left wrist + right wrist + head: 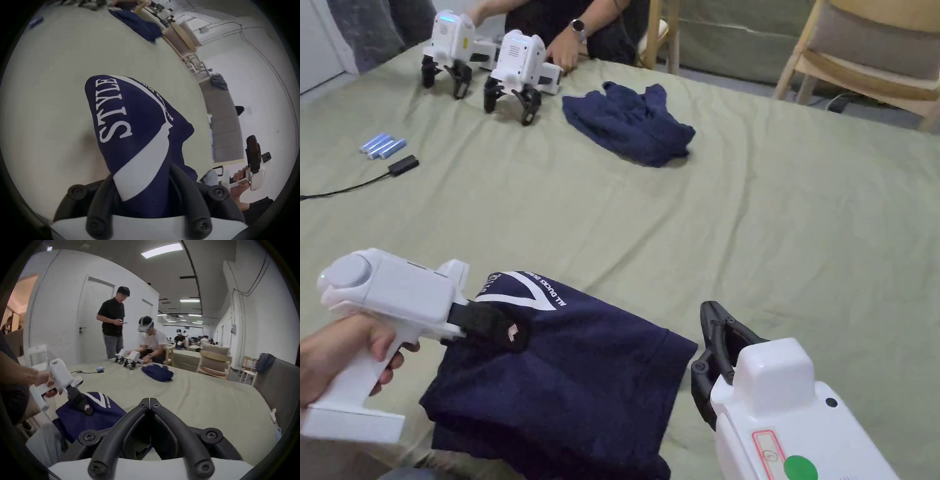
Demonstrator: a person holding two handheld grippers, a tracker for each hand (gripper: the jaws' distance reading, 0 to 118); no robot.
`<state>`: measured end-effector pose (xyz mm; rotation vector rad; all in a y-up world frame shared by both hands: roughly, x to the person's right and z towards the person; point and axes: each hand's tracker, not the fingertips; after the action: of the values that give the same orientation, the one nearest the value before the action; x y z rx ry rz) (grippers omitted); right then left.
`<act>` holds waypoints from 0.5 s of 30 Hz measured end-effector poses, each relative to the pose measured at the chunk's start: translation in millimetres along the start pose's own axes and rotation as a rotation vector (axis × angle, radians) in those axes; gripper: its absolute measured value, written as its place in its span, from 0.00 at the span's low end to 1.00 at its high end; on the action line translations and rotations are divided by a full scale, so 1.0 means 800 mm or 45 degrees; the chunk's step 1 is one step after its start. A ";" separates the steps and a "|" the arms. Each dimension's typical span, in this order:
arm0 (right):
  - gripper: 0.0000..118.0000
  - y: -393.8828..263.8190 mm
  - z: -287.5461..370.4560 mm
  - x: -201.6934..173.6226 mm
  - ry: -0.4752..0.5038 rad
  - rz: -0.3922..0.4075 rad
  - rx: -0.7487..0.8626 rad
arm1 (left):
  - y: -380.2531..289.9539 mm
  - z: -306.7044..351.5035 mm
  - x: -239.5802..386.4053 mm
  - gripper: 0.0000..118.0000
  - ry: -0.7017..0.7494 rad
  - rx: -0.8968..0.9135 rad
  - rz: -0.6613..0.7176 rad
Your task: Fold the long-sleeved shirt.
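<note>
Navy long-sleeved shirt with white printed lettering [575, 375] lies folded at the lower middle of the head view, on the pale green cloth-covered table [787, 206], its near edge at the table's edge. Our left gripper [509, 330] clamps a fold of it; in the left gripper view the cloth runs between both jaws. Our right gripper [714, 331] sits just beside the shirt's right edge, jaws closed tip to tip on nothing. At the upper middle, a crumpled dark blue garment [631, 122] lies beside two white spare grippers [509, 69].
</note>
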<state>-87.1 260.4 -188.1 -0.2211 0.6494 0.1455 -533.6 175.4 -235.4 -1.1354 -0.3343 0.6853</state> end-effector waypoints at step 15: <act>0.00 0.018 -0.175 -0.112 0.257 0.019 -0.125 | 0.034 0.101 -0.160 0.42 0.304 0.181 0.179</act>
<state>-241.6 233.6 -243.9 -0.3282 0.8458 0.1712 -684.8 156.5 -215.6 -1.0980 -0.0028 0.6774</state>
